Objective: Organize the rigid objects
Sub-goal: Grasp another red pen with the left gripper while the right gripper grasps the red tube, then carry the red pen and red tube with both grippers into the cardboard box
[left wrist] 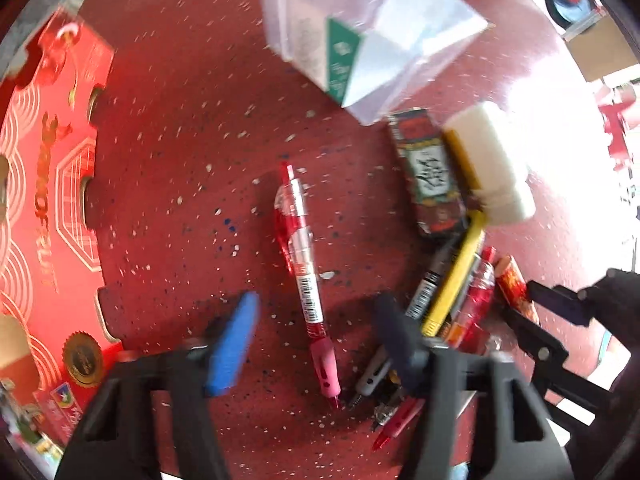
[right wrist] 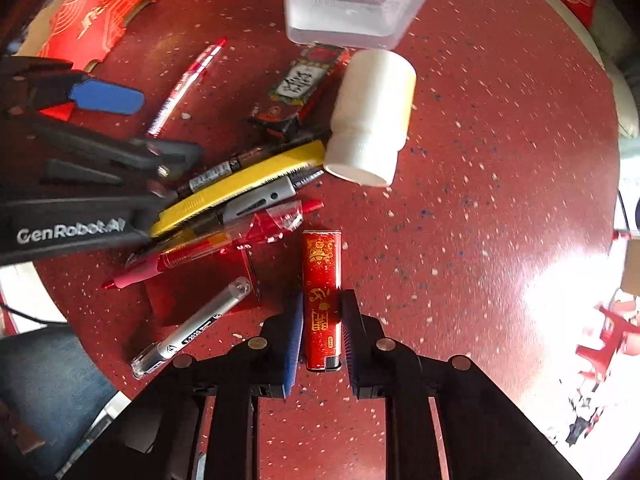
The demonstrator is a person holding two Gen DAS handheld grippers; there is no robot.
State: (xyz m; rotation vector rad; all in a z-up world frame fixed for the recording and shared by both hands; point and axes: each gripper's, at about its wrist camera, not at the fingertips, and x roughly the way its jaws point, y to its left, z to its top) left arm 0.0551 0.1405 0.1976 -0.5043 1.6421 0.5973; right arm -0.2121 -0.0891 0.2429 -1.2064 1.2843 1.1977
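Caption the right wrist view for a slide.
Right tool closed around a red lighter on the speckled red table, beside scattered pens.

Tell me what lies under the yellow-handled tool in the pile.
Under the yellow tool, a grey pen and a red pen show. The left gripper covers the pile's far end.

Round table (right wrist: 500, 128), dark red top with white and blue speckles, pale rim showing at its far right edge. Strong glare washes out the right side of the top in both views; light comes from that side. Beyond the table's right edge: bright, overexposed area with red chairs (right wrist: 612, 340), blurred. Cardboard box (left wrist: 600, 50) past the far right edge in the left view. Dark surroundings past the far left edge. Floor can't be made out.
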